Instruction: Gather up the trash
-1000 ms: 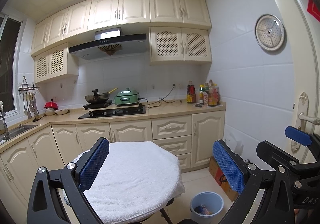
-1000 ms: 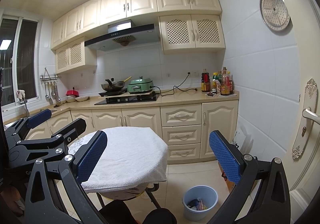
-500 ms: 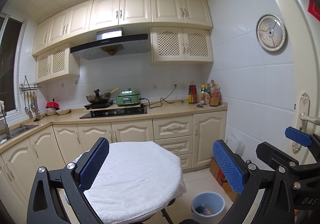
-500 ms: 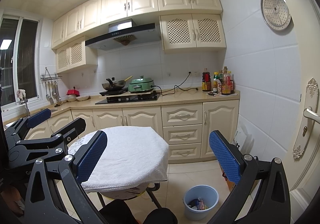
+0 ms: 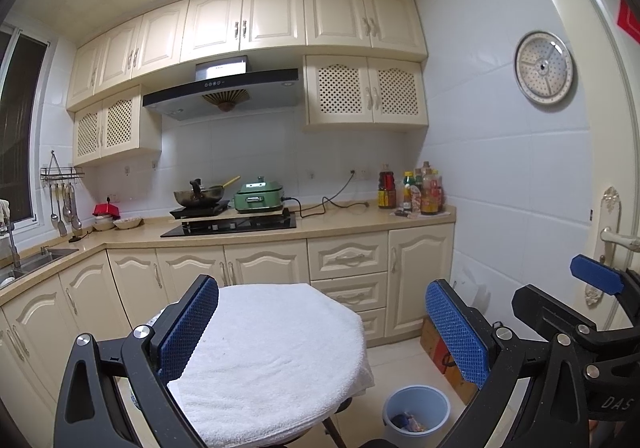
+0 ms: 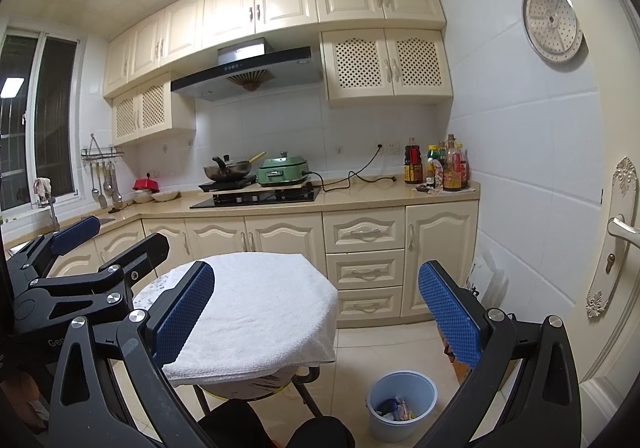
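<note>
A small blue trash bin [image 5: 416, 410] stands on the floor to the right of a round table [image 5: 272, 360] covered by a white towel; it holds some trash [image 6: 394, 408]. The bin also shows in the right wrist view [image 6: 402, 402]. My left gripper [image 5: 322, 332] is open and empty, held above the table's near edge. My right gripper [image 6: 316, 318] is open and empty, also above the table. The left gripper shows at the left of the right wrist view [image 6: 104, 244]. No loose trash shows on the towel.
Cream cabinets and a counter [image 5: 340, 224] run along the back wall with a stove, a wok [image 5: 198, 196], a green cooker [image 5: 258, 198] and bottles [image 5: 416, 190]. A cardboard box [image 5: 444, 352] stands by the right wall. A door handle [image 6: 622, 230] is at the right.
Both views have shifted very slightly; the grippers stay open and nearly still above the table.
</note>
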### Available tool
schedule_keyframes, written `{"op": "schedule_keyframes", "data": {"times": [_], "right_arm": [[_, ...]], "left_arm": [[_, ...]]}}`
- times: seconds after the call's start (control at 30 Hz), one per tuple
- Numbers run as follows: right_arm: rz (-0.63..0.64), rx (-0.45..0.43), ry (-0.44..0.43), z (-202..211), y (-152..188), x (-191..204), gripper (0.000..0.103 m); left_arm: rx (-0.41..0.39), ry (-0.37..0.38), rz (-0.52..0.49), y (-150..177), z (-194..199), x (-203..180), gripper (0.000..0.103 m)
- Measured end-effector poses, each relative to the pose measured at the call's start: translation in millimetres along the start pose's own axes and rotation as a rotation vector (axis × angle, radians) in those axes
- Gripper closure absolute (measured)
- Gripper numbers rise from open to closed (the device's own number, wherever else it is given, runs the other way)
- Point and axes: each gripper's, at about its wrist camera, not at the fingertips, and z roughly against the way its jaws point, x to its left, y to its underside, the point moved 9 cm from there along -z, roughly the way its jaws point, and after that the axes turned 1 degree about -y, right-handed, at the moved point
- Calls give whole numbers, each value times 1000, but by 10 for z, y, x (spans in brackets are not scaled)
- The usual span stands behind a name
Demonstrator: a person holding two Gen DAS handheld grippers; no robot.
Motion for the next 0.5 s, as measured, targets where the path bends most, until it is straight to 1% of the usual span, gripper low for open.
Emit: {"op": "schedule_keyframes", "data": {"times": [0.3,0.5], "right_arm": [[-1,7,-2,-28,14,-6,0],[-8,21,-8,-106,36,-12,0]], "left_arm": [[4,-6,1,9,-20,-29,1],[21,-7,12,41,-98,-7,1]]}}
